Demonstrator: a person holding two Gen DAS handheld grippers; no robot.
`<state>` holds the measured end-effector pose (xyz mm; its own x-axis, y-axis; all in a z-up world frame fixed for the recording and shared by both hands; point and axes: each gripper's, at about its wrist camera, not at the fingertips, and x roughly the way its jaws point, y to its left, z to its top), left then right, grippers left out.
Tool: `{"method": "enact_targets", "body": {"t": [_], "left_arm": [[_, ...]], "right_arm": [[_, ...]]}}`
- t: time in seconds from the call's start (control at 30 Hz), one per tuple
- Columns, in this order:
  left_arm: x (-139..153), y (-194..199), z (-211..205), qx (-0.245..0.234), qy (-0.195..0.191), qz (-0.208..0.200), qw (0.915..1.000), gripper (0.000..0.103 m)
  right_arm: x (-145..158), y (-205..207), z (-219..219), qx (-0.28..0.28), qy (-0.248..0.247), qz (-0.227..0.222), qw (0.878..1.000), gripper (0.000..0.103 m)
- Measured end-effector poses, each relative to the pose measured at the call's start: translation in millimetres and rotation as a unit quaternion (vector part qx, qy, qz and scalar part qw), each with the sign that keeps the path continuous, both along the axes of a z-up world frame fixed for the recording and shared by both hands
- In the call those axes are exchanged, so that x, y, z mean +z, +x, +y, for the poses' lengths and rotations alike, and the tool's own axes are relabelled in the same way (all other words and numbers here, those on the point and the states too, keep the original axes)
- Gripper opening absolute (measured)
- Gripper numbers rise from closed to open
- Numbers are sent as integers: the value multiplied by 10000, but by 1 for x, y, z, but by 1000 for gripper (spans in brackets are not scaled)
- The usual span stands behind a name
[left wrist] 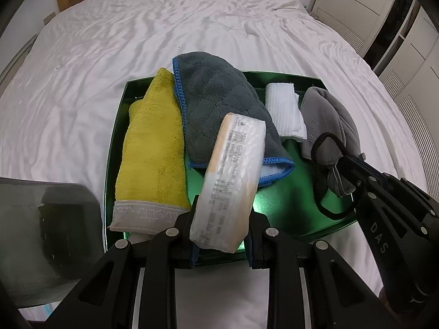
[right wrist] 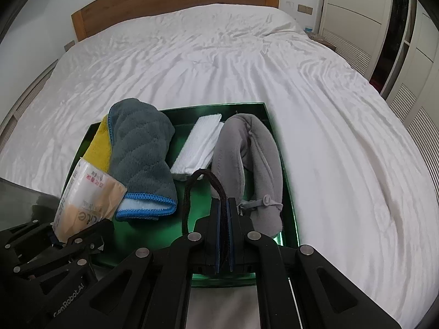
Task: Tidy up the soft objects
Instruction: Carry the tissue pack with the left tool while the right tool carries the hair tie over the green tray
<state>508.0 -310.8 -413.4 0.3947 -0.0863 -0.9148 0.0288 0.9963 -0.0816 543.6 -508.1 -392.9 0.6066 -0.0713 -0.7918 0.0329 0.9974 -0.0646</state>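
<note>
Tissue pack [left wrist: 230, 181]: light, squashy, slick wrap; your left gripper [left wrist: 221, 235] clamps its end. Right gripper [right wrist: 225, 235] pinches black strap [right wrist: 204, 181].

- You get even, soft daylight; the white sheet [left wrist: 192, 27] looks bright, not blown out.
- Your green tray [left wrist: 274, 200] glares at 6 o'clock.
- Fisheye bends the edges; dark vignette fills every corner.
- Focus stays sharp; the wrapped pack [left wrist: 230, 181] shows readable print.

Green tray [left wrist: 277, 192], yellow cloth [left wrist: 153, 148], dk-grey towel [left wrist: 219, 104] w/ blue edging, white bedsheet [left wrist: 137, 41]
</note>
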Motion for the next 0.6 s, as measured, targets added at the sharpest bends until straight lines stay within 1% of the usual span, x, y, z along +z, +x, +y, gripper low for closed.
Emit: {"method": "enact_targets", "body": {"t": [0.6], "left_arm": [[-5,3,-6,-56,148,-14,9999,22]], "right_arm": [[-12,9,1,6,-112,172,9998,4]]}}
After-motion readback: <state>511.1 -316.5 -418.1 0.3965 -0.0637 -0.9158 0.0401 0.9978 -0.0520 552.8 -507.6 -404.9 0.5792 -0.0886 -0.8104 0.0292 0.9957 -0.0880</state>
